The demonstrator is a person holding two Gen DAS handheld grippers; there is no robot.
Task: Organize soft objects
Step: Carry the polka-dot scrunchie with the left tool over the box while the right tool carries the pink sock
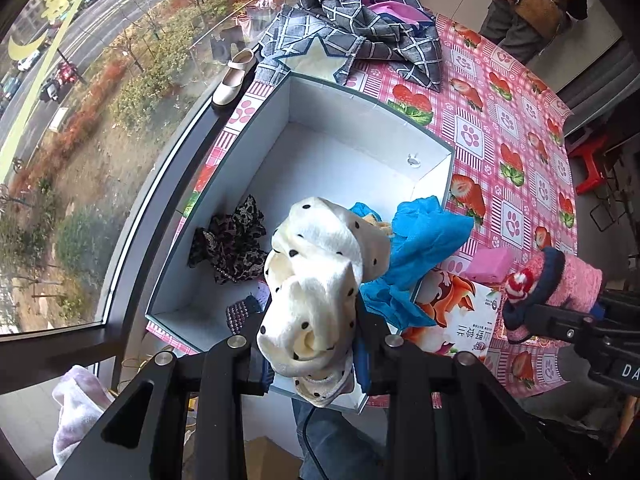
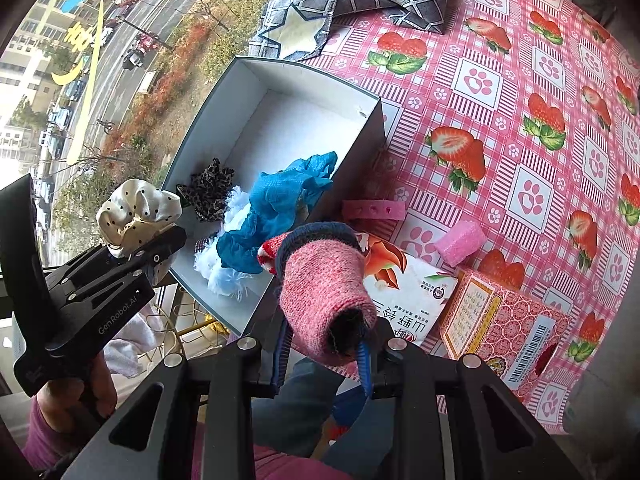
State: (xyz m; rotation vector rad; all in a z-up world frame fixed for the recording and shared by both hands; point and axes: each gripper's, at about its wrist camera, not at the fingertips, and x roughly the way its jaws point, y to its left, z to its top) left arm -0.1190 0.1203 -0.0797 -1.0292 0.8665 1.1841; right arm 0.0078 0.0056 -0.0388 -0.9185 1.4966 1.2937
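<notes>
The left gripper has its jaws clamped on a cream polka-dot scrunchie, the bunched cloth filling the gap between them. It points steeply down over the near end of the open white box on the bench. The right gripper has its jaws closed narrowly on a pink knitted sock with a navy cuff — tilted steeply down, just beside the box's near right corner. In the box lie a blue cloth, a leopard-print scrunchie and a white fluffy piece. A hand grips the left tool's handle.
</notes>
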